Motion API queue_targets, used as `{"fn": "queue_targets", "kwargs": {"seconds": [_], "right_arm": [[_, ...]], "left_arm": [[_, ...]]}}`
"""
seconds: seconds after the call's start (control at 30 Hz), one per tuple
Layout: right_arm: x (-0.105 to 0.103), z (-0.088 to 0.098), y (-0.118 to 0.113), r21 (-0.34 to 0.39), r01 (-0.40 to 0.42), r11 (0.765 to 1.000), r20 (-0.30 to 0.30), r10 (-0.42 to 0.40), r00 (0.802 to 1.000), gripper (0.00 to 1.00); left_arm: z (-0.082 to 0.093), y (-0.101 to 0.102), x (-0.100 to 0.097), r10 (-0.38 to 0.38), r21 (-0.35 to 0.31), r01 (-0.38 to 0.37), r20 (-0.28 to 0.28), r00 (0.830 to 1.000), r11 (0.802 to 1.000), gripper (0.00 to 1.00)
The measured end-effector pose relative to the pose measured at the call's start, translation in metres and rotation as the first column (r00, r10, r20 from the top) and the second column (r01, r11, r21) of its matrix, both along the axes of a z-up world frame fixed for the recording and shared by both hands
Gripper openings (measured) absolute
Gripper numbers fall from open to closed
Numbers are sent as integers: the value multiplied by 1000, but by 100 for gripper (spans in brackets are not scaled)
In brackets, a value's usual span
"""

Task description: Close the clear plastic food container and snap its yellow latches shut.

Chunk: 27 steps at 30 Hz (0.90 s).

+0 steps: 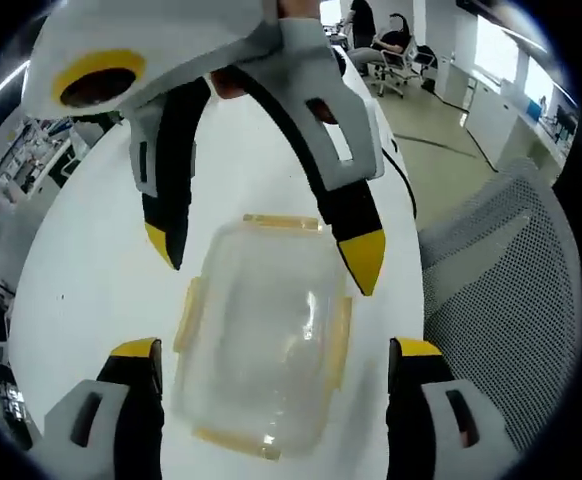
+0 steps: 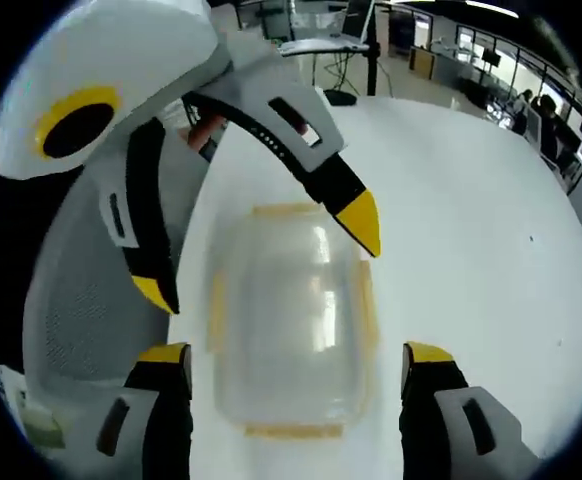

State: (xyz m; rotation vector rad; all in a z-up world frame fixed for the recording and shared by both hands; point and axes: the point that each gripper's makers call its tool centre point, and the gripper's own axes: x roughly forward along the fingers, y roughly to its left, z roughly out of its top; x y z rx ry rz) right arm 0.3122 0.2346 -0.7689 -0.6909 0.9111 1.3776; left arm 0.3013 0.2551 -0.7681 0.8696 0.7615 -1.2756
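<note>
Resting on the white worktop, the clear plastic food container has its lid on, yellow latches along all four sides. Left hand-held gripper: jaws spread wide, flanking the container's near end. Right hand-held gripper: jaws equally apart, straddling the container from the opposite end. Neither clamps anything. A grey mesh chair stands beside the worktop.
</note>
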Motion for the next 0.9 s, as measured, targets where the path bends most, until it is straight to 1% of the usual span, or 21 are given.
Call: {"fn": "queue_targets", "kwargs": {"seconds": [0.07,0.17,0.23,0.3,0.33,0.37,0.47,0.5,0.63,0.7,0.9], "right_arm": [[-2,-1,-2,-8,-14,1000,10,14,1000,87],[-4,-2,-3,-21,-30,999,22,30,999,87],[-4,-3,-4,-33,-33,999,33,34,999,87],[-3,-6,-6,-44,-35,998,38,37,999,87],[-3,-7,-7,-49,-37,998,38,39,999,87],[-5,-9,-8,-54,-40,998,38,42,998,87],[-5,-10,-9,-59,-38,998,38,41,998,87],[-5,-11,-10,-60,-38,997,37,41,999,87],[-5,-12,-11,-68,-42,997,42,45,998,87],[-5,-14,-12,-72,-41,997,40,44,998,86],[-3,-15,-11,-90,-35,995,63,41,997,86]], "left_arm": [[-1,4,3,-5,9,5,-7,1000,1000,89],[-4,9,7,-6,21,7,-22,1000,1000,90],[-7,14,8,8,32,-6,-54,998,999,90],[-10,18,9,-3,46,6,-68,998,999,90],[-12,21,10,-17,61,21,-65,998,998,89],[-13,26,13,-23,84,27,-51,998,996,88],[-15,28,13,-27,88,32,-67,997,996,87],[-16,29,13,-28,93,35,-81,996,995,87],[-21,35,12,-30,127,45,-117,993,991,87],[-22,36,12,-45,139,61,-115,992,988,86],[-25,40,15,-57,170,81,-138,989,982,85]]}}
